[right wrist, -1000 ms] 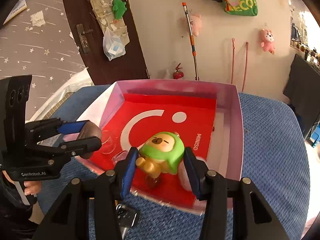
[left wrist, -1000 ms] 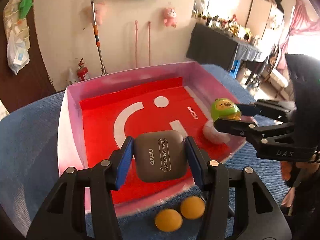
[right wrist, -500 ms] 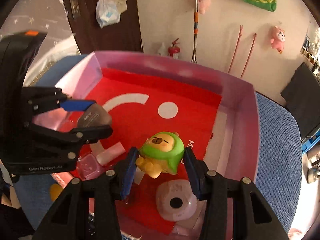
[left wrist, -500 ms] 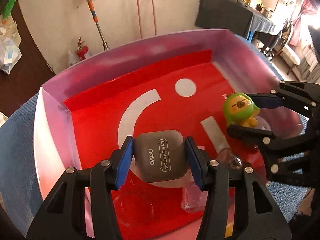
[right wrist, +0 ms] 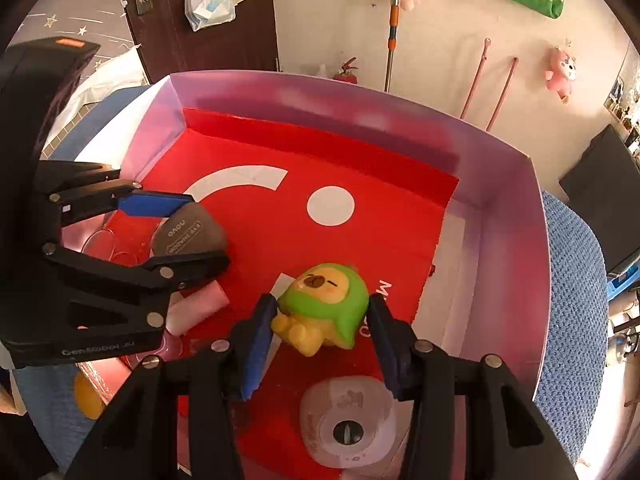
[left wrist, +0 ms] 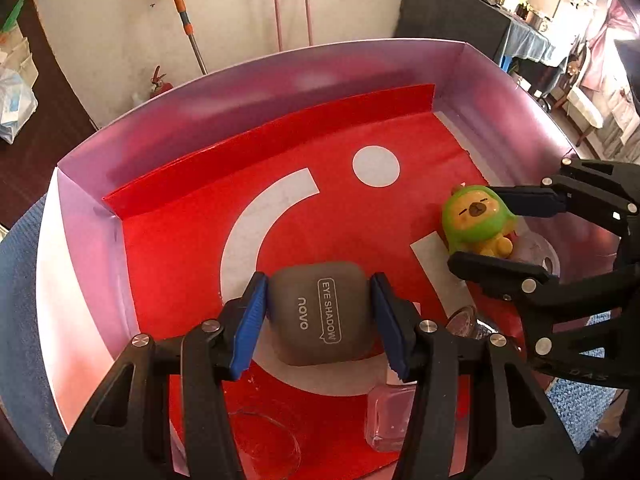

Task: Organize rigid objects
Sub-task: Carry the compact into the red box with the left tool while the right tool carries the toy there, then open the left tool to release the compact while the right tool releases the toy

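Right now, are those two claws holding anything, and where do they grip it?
Yes. The left gripper clamps a grey eye shadow case by its two opposite sides. The right gripper pinches a green-hooded toy figure across its sides.

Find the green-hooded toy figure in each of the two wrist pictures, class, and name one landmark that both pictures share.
Left wrist view: the green-hooded toy figure sits at the right, gripped in the right tool.
Right wrist view: the figure is low and centre, between that tool's blue pads.
Shared landmark: the white dot on the box's red liner.
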A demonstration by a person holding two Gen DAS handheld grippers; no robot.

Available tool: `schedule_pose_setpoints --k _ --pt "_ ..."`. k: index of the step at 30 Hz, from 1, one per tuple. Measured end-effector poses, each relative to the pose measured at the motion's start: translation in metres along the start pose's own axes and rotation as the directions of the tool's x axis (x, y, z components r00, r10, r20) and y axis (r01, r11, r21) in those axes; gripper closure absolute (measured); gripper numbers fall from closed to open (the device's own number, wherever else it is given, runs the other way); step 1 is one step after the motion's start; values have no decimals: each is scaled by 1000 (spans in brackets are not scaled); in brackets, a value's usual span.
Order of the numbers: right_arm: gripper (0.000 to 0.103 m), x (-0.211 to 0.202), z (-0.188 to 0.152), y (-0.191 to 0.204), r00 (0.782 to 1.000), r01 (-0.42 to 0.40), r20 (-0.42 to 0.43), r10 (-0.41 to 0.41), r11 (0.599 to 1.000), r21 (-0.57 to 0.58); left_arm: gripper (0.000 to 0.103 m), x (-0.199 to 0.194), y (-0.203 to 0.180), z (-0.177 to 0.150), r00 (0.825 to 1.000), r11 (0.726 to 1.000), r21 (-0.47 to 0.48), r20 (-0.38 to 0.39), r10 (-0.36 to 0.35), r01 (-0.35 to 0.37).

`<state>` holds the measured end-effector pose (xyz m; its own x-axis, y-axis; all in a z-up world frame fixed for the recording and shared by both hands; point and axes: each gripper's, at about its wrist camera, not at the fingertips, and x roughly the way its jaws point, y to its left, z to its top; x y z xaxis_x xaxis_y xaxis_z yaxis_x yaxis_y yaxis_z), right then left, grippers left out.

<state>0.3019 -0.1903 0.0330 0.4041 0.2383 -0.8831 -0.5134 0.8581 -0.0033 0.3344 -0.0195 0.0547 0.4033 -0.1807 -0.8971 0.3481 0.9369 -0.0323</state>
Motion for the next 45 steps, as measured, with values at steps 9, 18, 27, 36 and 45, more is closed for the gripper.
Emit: schedule_pose_setpoints --k 9,18,27,36,45 --pt "53 -1 -2 -5 1000 -20 3 20 1000 8 53 -2 0 1 1000 1000 -9 15 -7 7" --pt "52 0 -2 -4 1000 -22 1 22 1000 6 52 -3 5 0 999 999 -29 22 -26 27" --pt "47 0 -2 -5 1000 -30 3 30 999 15 42 -12 5 0 997 998 -22 63 -51 52" --pt "39 -6 -2 -5 999 -28 26 28 999 22 35 -27 3 1 992 1000 -9 122 -16 17" --pt "32 -24 -2 -6 997 -37 68 35 999 36 33 -58 3 -7 977 1000 -19 211 21 -17"
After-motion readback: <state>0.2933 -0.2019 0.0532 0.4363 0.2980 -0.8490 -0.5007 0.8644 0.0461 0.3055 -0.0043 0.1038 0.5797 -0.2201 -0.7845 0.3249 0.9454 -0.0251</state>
